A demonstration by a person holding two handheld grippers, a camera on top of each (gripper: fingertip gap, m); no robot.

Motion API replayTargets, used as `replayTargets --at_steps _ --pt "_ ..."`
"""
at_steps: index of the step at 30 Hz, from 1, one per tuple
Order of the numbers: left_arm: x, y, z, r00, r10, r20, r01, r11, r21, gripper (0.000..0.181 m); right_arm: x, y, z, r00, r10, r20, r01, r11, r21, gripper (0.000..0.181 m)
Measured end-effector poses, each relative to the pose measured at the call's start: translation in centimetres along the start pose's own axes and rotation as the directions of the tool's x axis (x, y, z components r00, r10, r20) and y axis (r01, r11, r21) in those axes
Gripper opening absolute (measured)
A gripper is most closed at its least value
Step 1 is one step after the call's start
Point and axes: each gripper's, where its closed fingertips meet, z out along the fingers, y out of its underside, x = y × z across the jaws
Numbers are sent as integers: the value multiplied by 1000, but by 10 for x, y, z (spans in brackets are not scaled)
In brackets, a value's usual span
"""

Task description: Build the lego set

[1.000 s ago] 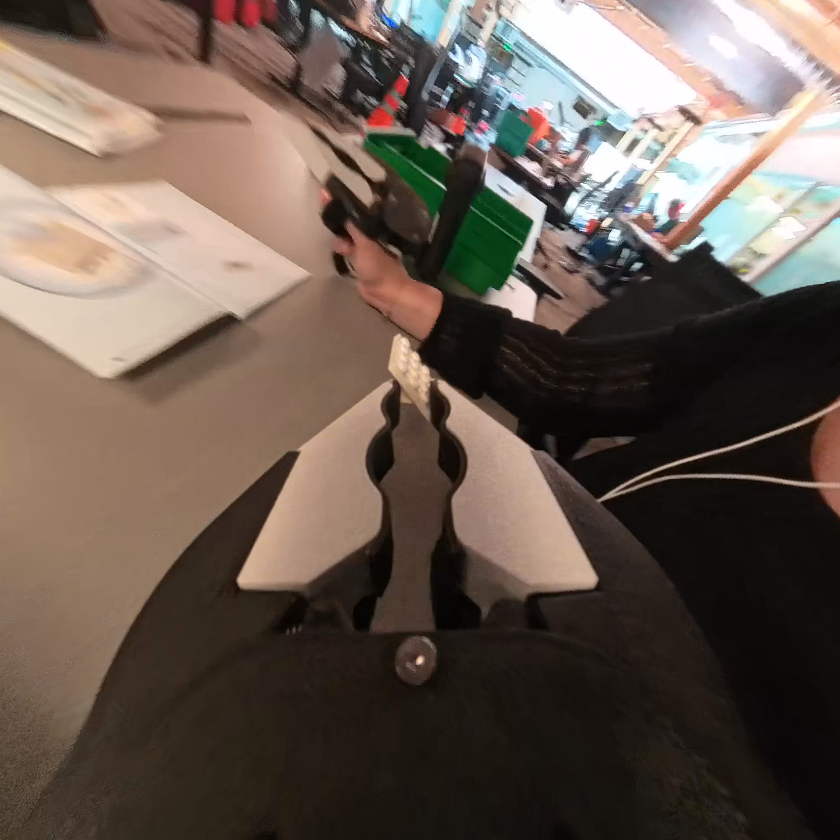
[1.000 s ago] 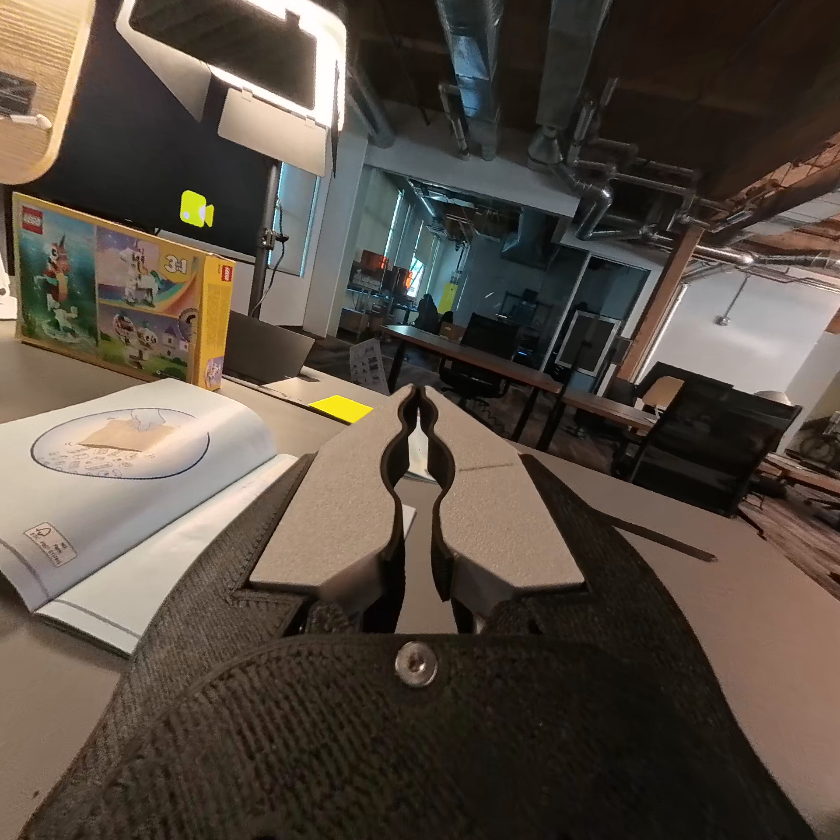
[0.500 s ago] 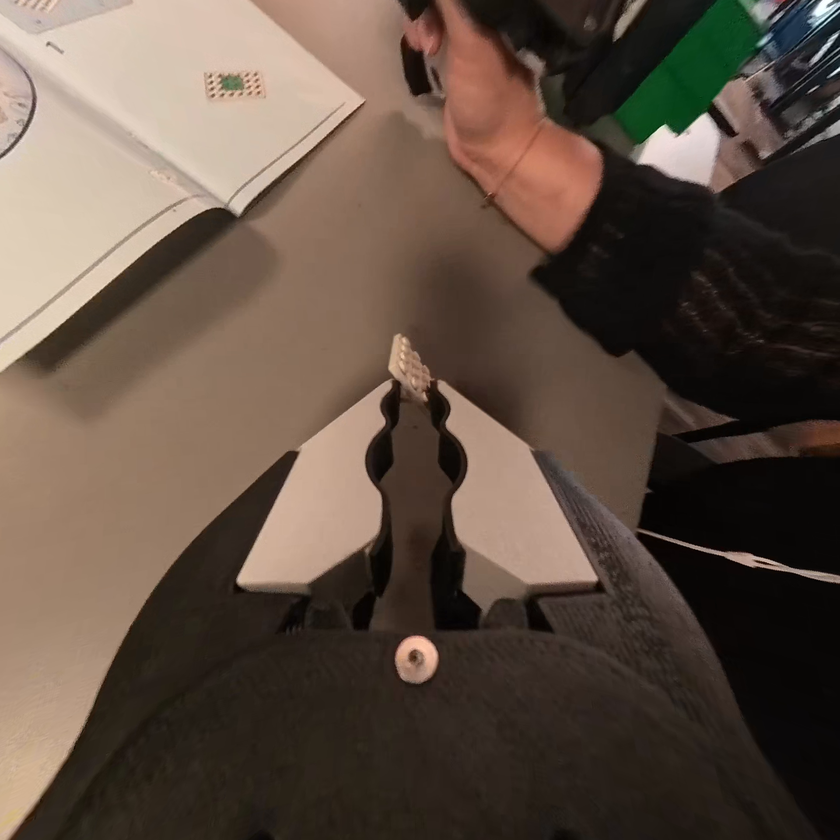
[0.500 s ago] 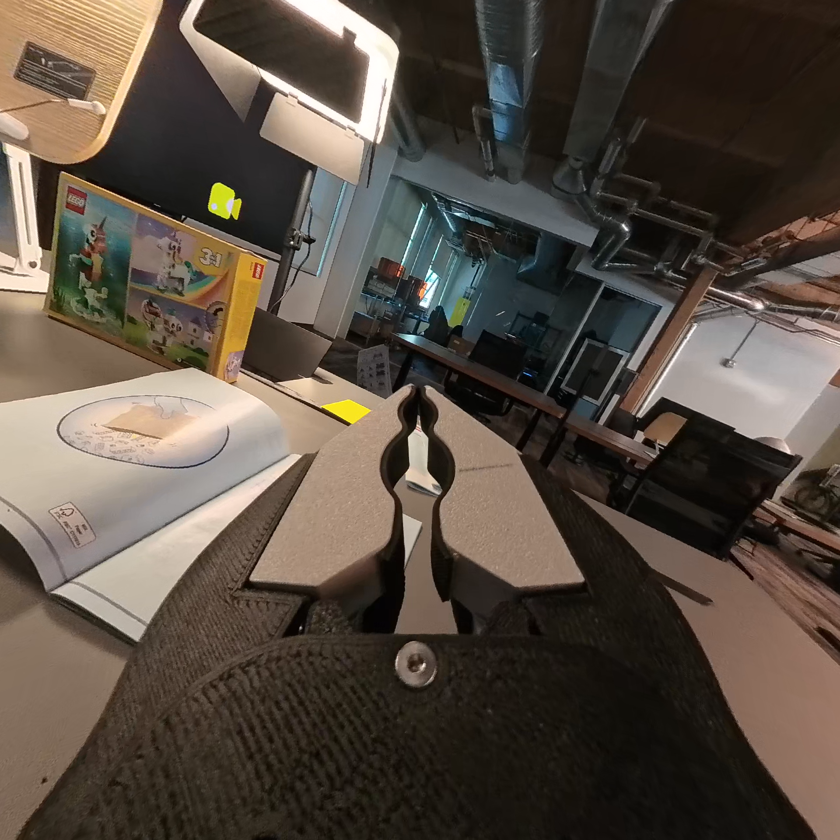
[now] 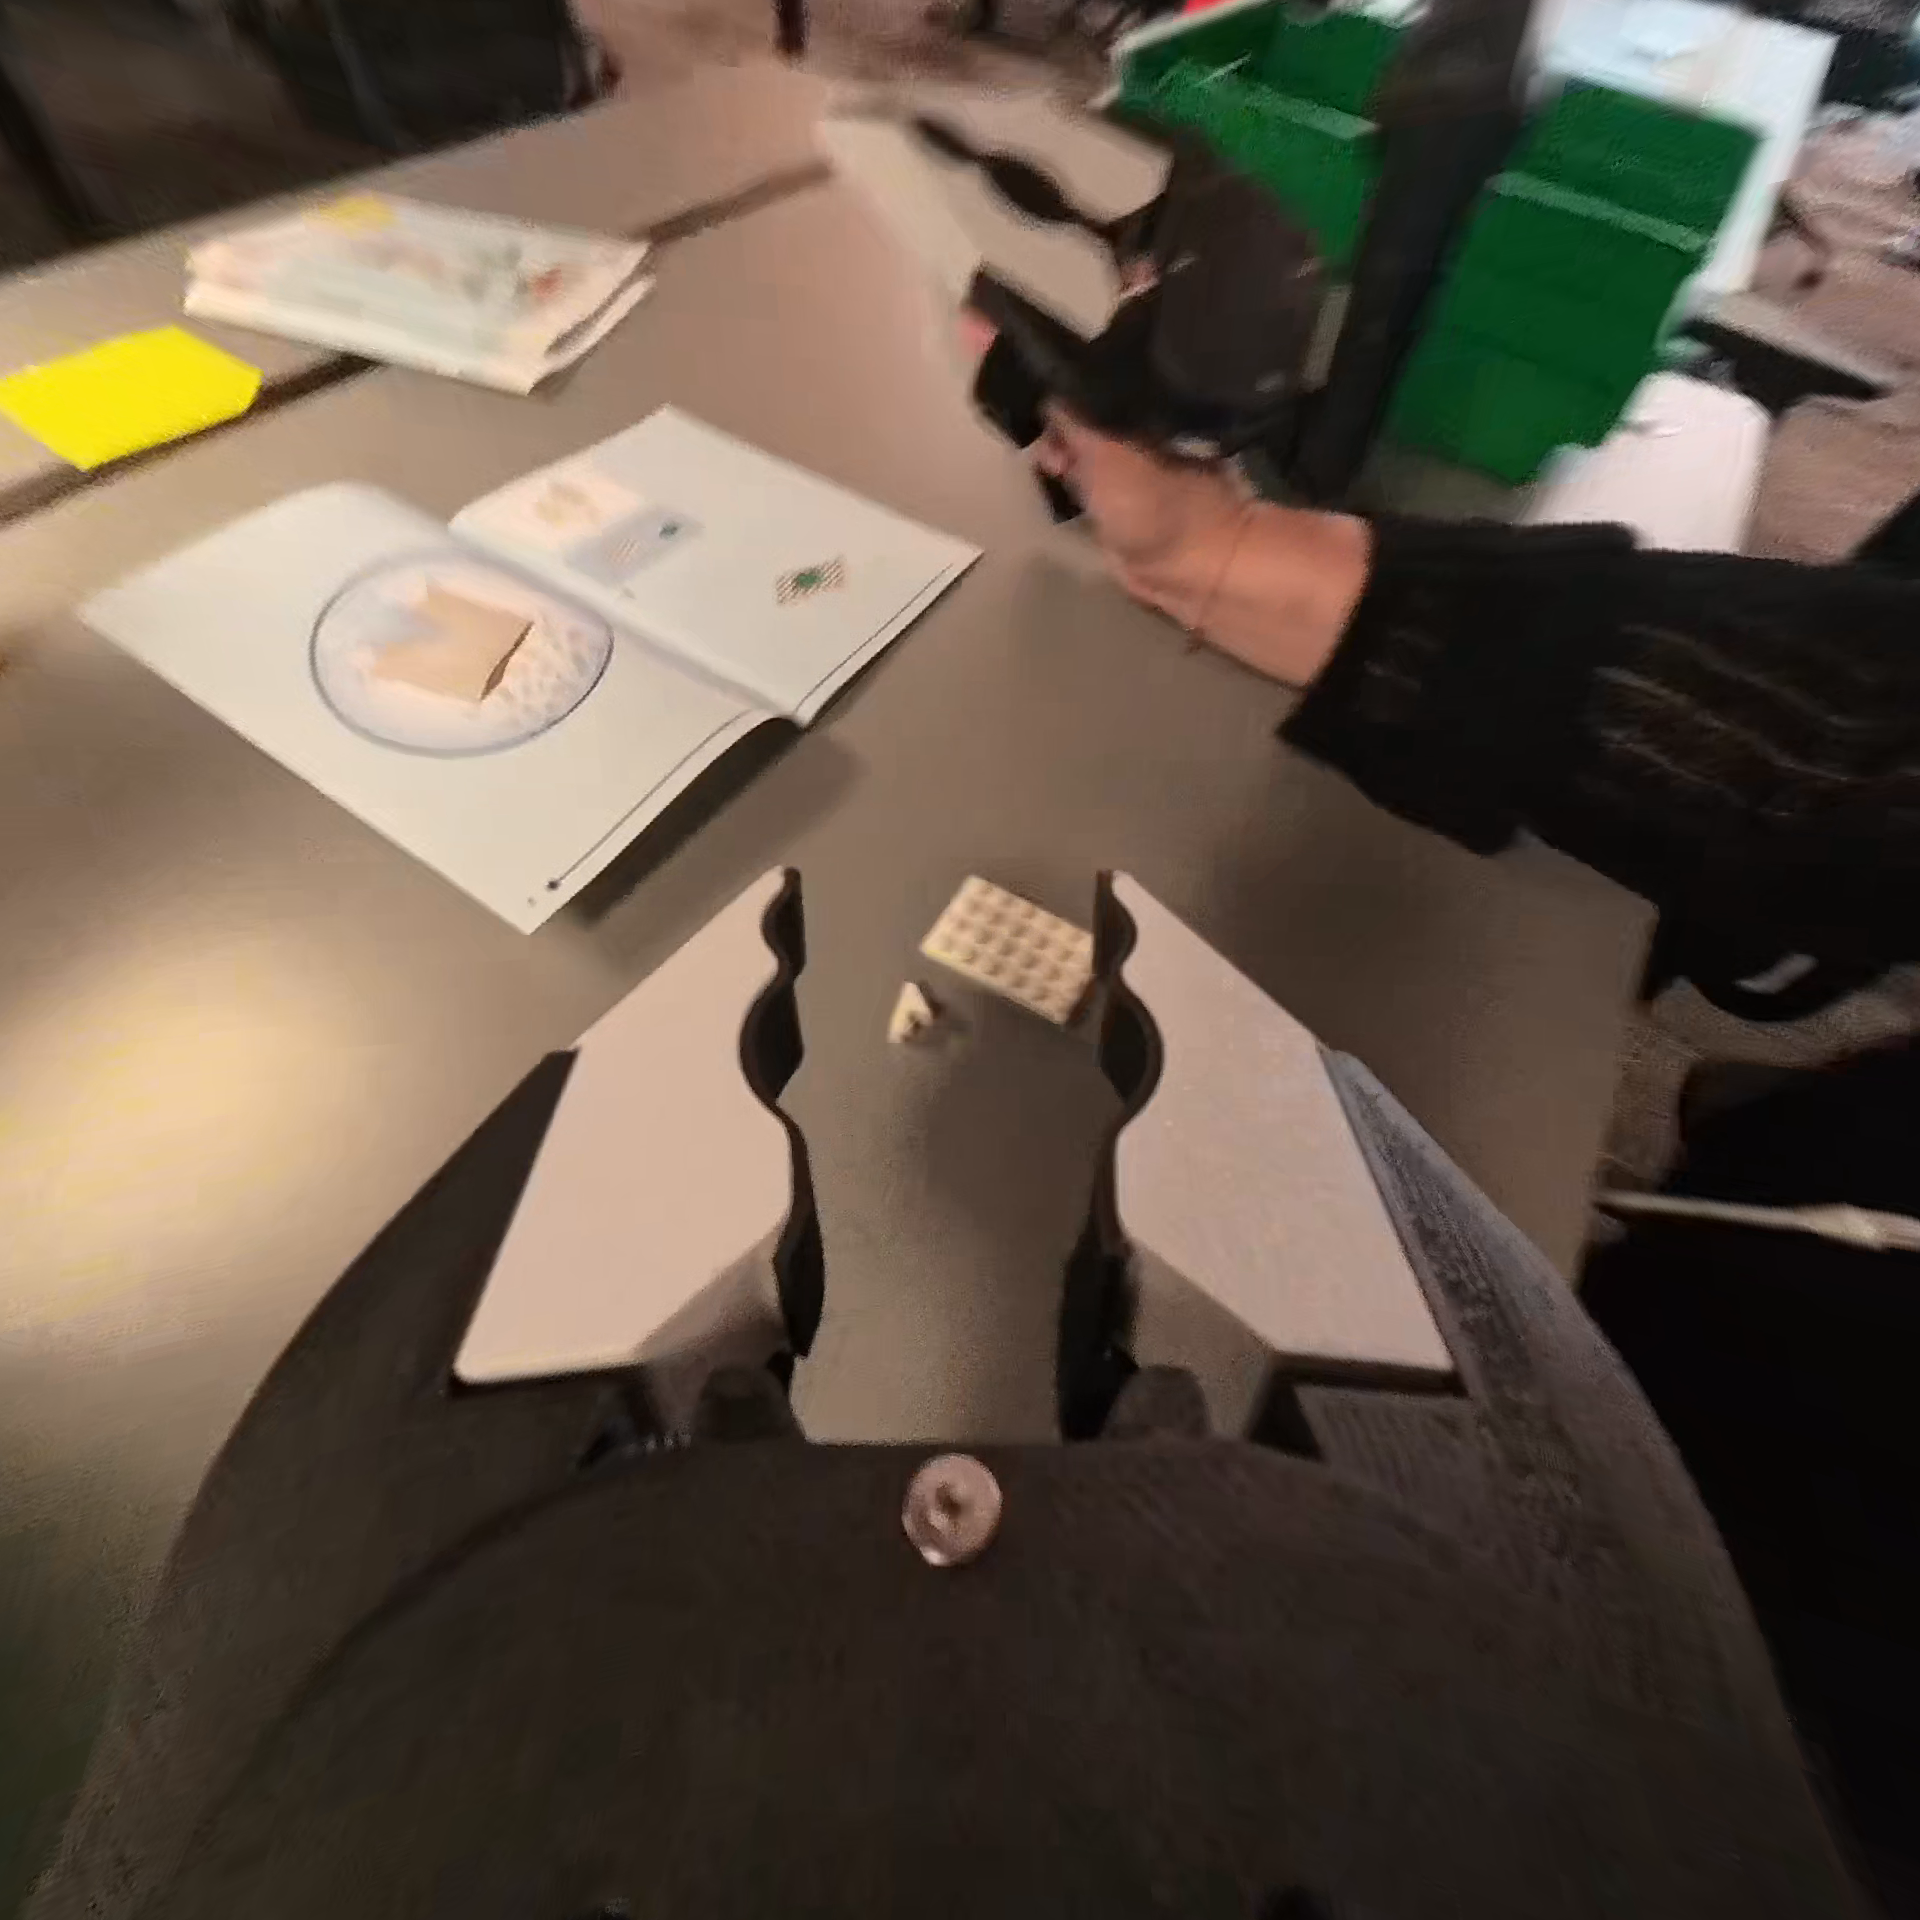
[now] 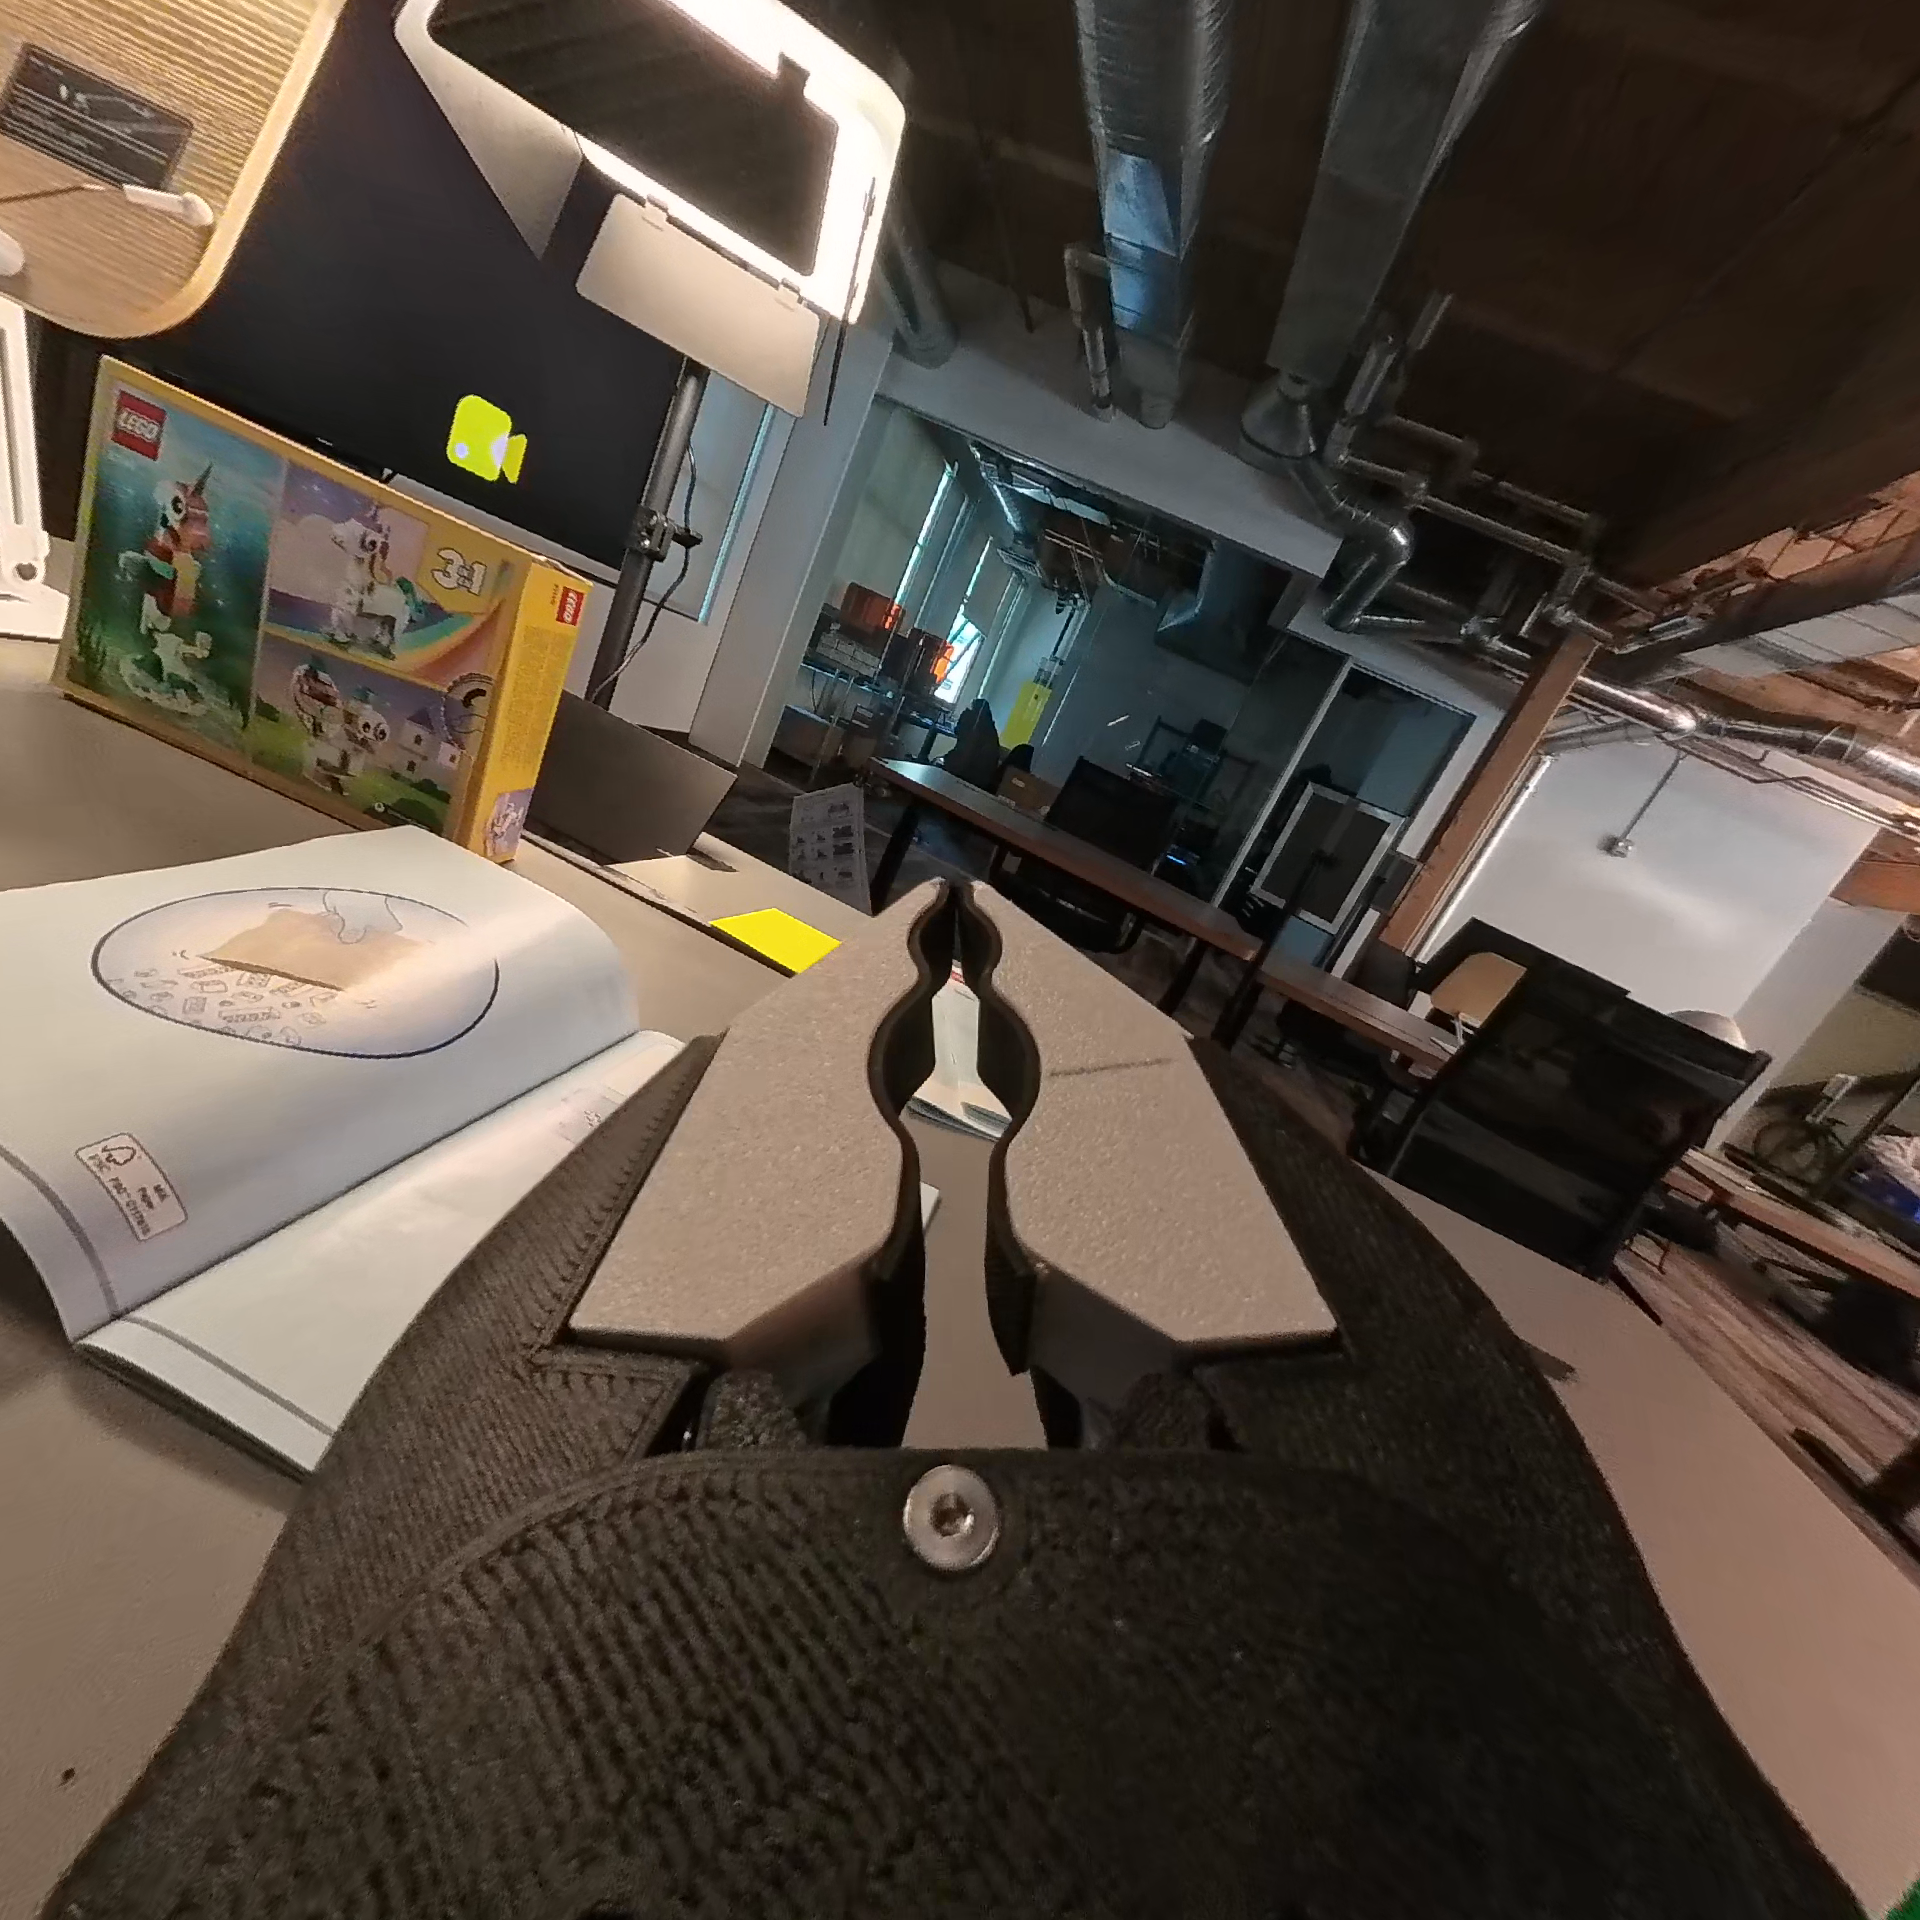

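Honestly, barely anything is being built yet: the instruction booklet is lying open, the left gripper is being held spread over a loose white plate and tiny piece, and the right gripper is pinched together, empty.

My two black hand-held grippers

Left hand-held gripper and right hand-held gripper: grey wavy-edged fingers, silver screw; my sleeve is black knit.
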Motion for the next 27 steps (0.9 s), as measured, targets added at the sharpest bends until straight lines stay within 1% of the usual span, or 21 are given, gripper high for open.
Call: replayTargets --at_steps 1,2,4,7,9,10,12,13,15,17,18,21,24,25,26,27 --pt "9 -5 -13 999 30 -38 -28 999 35 58 0 1 0 1000 -1 1 1 1000 -3 0" --pt "15 -10 -27 997 54 -51 -50 995 80 59 -1 2 0 1000 -4 2 4 1000 -7 0" --pt "16 -17 -59 995 96 -16 -92 983 156 60 -2 4 0 1000 -10 2 11 1000 -17 0" --pt "-11 -13 -109 980 90 176 -124 973 195 61 -3 6 0 1000 -20 -6 20 999 -32 0" --pt "-34 4 -140 954 43 296 -101 978 183 61 -2 6 0 999 -28 -15 27 999 -38 0" --pt "-45 18 -153 941 21 337 -75 986 149 62 -2 7 -1 999 -35 -21 34 998 -43 0" --pt "-73 54 -176 906 -55 420 29 997 69 65 -1 8 0 998 -55 -30 53 997 -55 0" --pt "-80 70 -184 898 -98 429 87 995 46 66 -1 9 0 997 -69 -33 67 996 -60 2" --pt "-79 88 -190 910 -171 378 171 985 34 66 -2 9 0 995 -94 -36 91 994 -66 2" --pt "-69 95 -188 932 -193 307 195 980 23 59 -2 10 0 993 -108 -39 105 992 -75 2" --pt "-64 97 -186 941 -185 282 189 982 12 59 -2 11 0 993 -113 -41 109 991 -81 2" --pt "-57 96 -179 960 -135 246 142 990 -11 68 0 14 0 992 -119 -52 114 989 -97 2" --pt "-45 88 -163 981 -115 153 119 993 -17 76 0 16 1 991 -125 -55 119 987 -109 3" --pt "-42 87 -160 987 -99 128 103 994 -30 75 0 17 1 990 -128 -56 121 986 -114 3" --pt "-41 86 -159 990 -72 118 79 996 -50 73 0 17 1 990 -131 -57 123 985 -118 3" --pt "-49 85 -162 987 -40 158 52 996 -71 72 0 17 1 989 -133 -58 125 985 -120 3"
